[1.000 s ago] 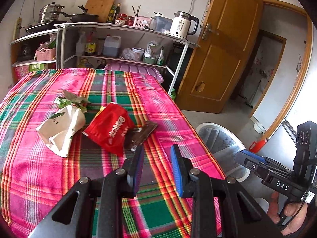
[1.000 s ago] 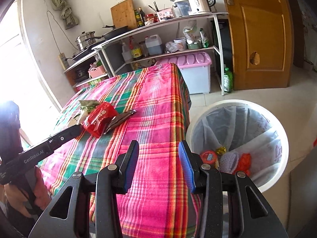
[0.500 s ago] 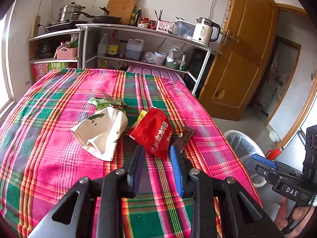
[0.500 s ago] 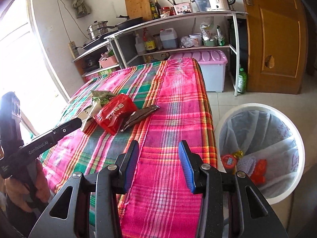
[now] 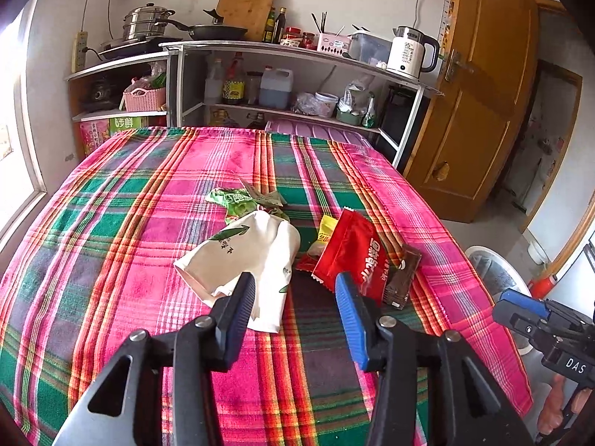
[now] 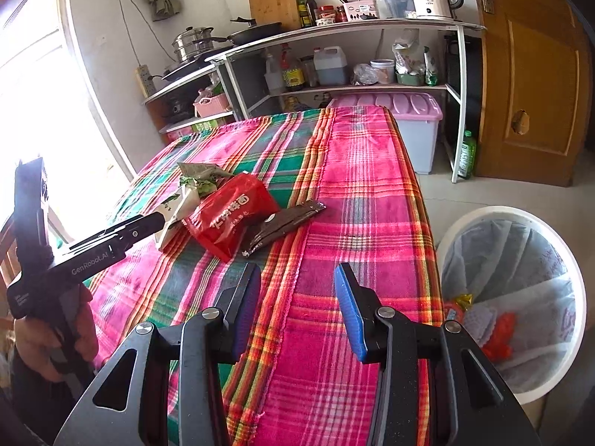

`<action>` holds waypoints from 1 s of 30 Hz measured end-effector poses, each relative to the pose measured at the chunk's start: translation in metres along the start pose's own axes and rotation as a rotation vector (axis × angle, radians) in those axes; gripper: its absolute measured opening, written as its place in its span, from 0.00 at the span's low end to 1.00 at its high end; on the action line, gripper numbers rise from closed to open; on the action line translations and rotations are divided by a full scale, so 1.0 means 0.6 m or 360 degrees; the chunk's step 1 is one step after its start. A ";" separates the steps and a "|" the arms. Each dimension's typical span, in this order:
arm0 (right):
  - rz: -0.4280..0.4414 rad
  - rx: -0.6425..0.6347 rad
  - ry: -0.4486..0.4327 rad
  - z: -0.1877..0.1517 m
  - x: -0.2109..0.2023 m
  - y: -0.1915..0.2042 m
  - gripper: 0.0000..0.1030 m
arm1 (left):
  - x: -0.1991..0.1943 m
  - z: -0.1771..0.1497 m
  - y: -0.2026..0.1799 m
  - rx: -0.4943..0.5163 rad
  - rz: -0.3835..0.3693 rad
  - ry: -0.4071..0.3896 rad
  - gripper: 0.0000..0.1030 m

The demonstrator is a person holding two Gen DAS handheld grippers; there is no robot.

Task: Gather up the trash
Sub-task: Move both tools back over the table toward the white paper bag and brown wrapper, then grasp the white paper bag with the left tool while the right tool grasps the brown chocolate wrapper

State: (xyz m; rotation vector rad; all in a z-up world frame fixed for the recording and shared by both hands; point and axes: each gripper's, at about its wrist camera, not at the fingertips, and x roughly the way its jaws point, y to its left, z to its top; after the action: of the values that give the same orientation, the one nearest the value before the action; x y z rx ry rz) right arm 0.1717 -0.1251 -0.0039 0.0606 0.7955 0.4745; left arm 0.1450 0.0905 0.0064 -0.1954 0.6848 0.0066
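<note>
A pile of trash lies on the plaid tablecloth [image 5: 148, 223]: a white paper bag [image 5: 245, 260], a red snack packet [image 5: 353, 256], a dark brown wrapper [image 5: 403, 275], a crumpled green wrapper [image 5: 238, 200] and a yellow scrap [image 5: 327, 228]. My left gripper [image 5: 295, 297] hovers just short of the bag and the packet. Its jaws are opening and nothing is between them. In the right wrist view the left gripper [image 6: 160, 219] reaches to the white bag [image 6: 174, 212]. My right gripper [image 6: 297, 297] stands open over the cloth, short of the red packet [image 6: 230, 215] and the brown wrapper [image 6: 282, 223].
A white lined bin [image 6: 483, 212] with some trash in it stands on the floor by the table's right edge. Behind the table are a metal shelf [image 5: 297, 50] with kitchenware, a pink-lidded box [image 6: 409, 111] and a wooden door [image 5: 483, 93]. A window is at the left.
Both grippers have come closer to the trash pile, which now sits larger and more central. The left jaws stand wider apart than before. The right jaws keep the same gap.
</note>
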 end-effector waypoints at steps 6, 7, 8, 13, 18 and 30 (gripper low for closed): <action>0.0003 -0.0006 0.0014 0.005 0.014 0.002 0.42 | 0.029 0.008 0.005 0.0045 0.0029 0.0060 0.46; 0.0004 -0.0005 0.0016 0.006 0.016 0.002 0.42 | 0.033 0.009 0.004 0.0055 0.0034 0.0074 0.46; 0.0005 -0.0004 0.0020 0.007 0.018 0.002 0.42 | 0.037 0.010 0.004 0.0064 0.0038 0.0084 0.46; 0.0005 -0.0001 0.0028 0.013 0.027 0.004 0.42 | 0.055 0.009 0.004 0.0077 0.0066 0.0147 0.46; 0.0008 0.0005 0.0041 0.017 0.037 0.005 0.42 | 0.057 0.008 0.005 0.0075 0.0071 0.0165 0.30; 0.0020 0.0017 0.0070 0.019 0.052 0.011 0.42 | 0.035 0.004 0.016 0.0019 0.0002 0.0088 0.15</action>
State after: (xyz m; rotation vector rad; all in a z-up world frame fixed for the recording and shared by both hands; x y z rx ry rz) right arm 0.1960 -0.1041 -0.0154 0.0653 0.8412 0.4847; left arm 0.1620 0.0992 -0.0064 -0.1842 0.7398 -0.0015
